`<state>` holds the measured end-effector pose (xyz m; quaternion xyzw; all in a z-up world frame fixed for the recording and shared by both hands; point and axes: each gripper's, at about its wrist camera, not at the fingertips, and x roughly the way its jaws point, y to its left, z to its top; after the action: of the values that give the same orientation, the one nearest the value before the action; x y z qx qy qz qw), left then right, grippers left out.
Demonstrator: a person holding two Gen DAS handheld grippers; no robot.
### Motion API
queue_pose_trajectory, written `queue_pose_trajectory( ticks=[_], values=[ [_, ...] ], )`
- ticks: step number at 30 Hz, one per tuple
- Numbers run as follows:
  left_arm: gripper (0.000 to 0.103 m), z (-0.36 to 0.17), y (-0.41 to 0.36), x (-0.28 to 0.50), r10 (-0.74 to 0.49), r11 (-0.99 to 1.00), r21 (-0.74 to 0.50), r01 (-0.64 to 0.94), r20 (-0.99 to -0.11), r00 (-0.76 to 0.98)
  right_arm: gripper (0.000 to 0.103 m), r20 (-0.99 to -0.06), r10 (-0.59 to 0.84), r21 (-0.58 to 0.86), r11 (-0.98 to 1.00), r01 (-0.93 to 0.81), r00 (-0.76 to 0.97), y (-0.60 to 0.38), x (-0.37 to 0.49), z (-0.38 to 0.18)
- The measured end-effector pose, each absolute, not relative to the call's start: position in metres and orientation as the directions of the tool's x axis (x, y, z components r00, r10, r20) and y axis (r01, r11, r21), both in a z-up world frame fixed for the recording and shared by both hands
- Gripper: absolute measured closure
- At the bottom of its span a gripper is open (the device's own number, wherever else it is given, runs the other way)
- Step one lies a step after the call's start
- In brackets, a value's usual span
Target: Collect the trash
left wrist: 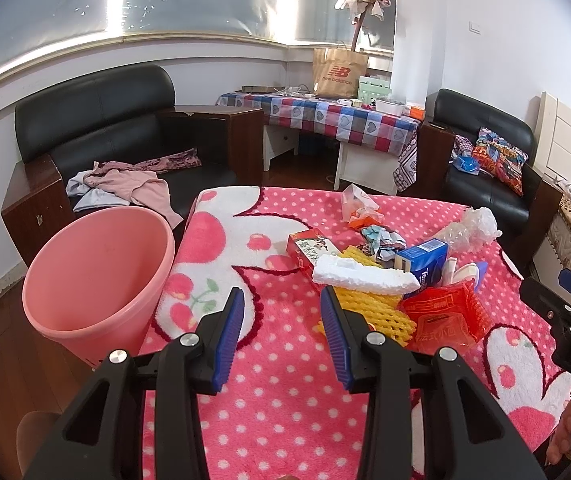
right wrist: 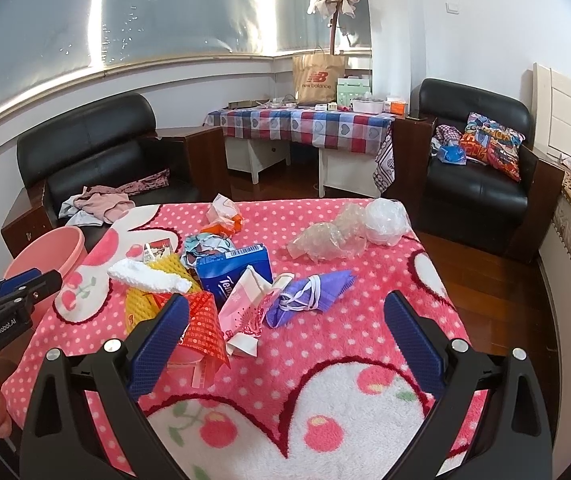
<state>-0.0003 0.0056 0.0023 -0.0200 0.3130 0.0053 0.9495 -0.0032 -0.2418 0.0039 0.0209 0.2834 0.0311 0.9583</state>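
Both the left gripper (left wrist: 281,334) and right gripper (right wrist: 285,342) hang spread wide and empty over a pink blanket (left wrist: 285,400). About a dozen light, crushable scraps sit mid-frame: one blue tissue box (right wrist: 237,276), one foam strip (left wrist: 365,276), one face mask (right wrist: 309,296). Pinch each at a loose edge. One pink bin (left wrist: 97,276) stands at left.

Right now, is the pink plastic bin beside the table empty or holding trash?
Empty, as far as visible: the pink plastic bin shows bare inner wall; its bottom is hidden behind the rim.
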Motion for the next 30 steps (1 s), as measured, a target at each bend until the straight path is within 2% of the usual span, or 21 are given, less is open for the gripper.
queue_pose_trajectory(
  ticks=[30],
  values=[
    [0.064, 0.0080, 0.0025, -0.0042, -0.018, 0.999, -0.048, -0.013, -0.595, 0.804, 0.005, -0.500, 0.062, 0.040, 0.998, -0.049, 0.864, -0.2423, -0.0094, 0.0085]
  ],
)
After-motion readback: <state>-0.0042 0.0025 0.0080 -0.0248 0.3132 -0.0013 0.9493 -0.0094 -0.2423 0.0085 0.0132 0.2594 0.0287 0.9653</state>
